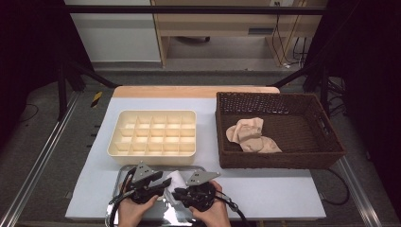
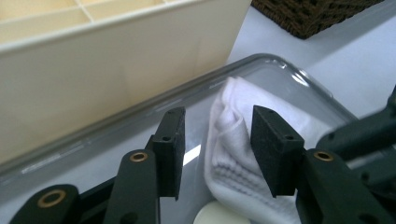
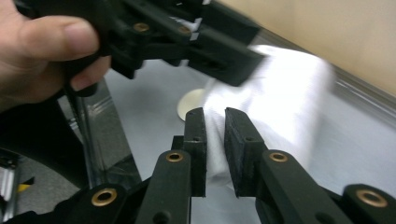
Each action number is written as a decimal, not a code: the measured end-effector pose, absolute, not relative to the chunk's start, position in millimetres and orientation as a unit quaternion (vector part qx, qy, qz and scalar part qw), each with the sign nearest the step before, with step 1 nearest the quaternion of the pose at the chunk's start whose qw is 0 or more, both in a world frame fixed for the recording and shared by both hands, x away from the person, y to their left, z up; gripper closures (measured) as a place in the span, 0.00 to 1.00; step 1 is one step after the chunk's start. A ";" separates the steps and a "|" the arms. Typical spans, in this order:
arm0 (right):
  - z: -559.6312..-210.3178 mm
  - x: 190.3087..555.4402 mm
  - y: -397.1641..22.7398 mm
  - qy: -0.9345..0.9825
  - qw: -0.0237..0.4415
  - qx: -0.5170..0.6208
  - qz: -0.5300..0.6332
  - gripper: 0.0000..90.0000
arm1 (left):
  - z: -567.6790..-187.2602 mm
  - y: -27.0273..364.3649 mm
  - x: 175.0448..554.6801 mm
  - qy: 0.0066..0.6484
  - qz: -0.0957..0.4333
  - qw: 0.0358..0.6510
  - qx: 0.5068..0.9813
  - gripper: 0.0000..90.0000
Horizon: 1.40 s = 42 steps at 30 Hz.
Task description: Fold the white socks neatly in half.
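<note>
- The left gripper (image 2: pixel 215 140) is seen released, its jaws standing apart; a folded white cloth (image 2: pixel 243 140) lies between them, with no pad pressing on it.
- The white cloth is found in a clear tray (image 1: pixel 124 172) at the near edge of the desk (image 1: pixel 283 189), in front of a cream compartment box (image 1: pixel 152 133).
- The right gripper (image 3: pixel 215 149) is nearly closed, and an edge of the cloth is pinched between its pads.
- Beige cloths (image 1: pixel 250 136) are held in a wicker basket (image 1: pixel 326 142) far right.
- No writing can be read.
</note>
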State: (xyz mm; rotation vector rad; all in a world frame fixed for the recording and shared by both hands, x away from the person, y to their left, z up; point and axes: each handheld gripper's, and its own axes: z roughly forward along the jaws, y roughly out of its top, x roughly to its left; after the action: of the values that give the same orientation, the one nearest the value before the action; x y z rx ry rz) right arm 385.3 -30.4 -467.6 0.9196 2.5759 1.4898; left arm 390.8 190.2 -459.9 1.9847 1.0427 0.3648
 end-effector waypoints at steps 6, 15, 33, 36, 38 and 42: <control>-466.5 383.9 -37.6 0.828 0.023 0.307 0.469 0.86 | -465.3 196.5 381.7 0.429 0.132 0.432 0.782 0.55; -453.2 385.2 -45.9 0.815 0.055 0.326 0.476 0.86 | -468.1 194.9 368.3 0.429 0.135 0.428 0.784 0.50; -471.5 364.0 -51.9 0.818 0.019 0.332 0.470 0.99 | -471.6 194.4 364.1 0.437 0.111 0.434 0.780 0.41; -473.4 364.4 -52.7 0.816 0.011 0.338 0.469 1.00 | -472.7 194.2 364.2 0.437 0.099 0.439 0.779 0.40; -474.2 364.1 -53.8 0.817 0.011 0.338 0.466 1.00 | -473.5 193.2 363.9 0.437 0.092 0.440 0.780 0.38; -475.7 363.3 -56.8 0.817 0.008 0.343 0.463 1.00 | -475.6 189.4 362.4 0.430 0.070 0.445 0.783 0.38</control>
State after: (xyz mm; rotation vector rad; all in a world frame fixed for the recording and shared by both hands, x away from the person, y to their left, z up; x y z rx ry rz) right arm 363.3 -56.8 -475.7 1.0728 2.5532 1.4485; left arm 362.4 189.4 -475.6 1.9398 1.0645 0.1741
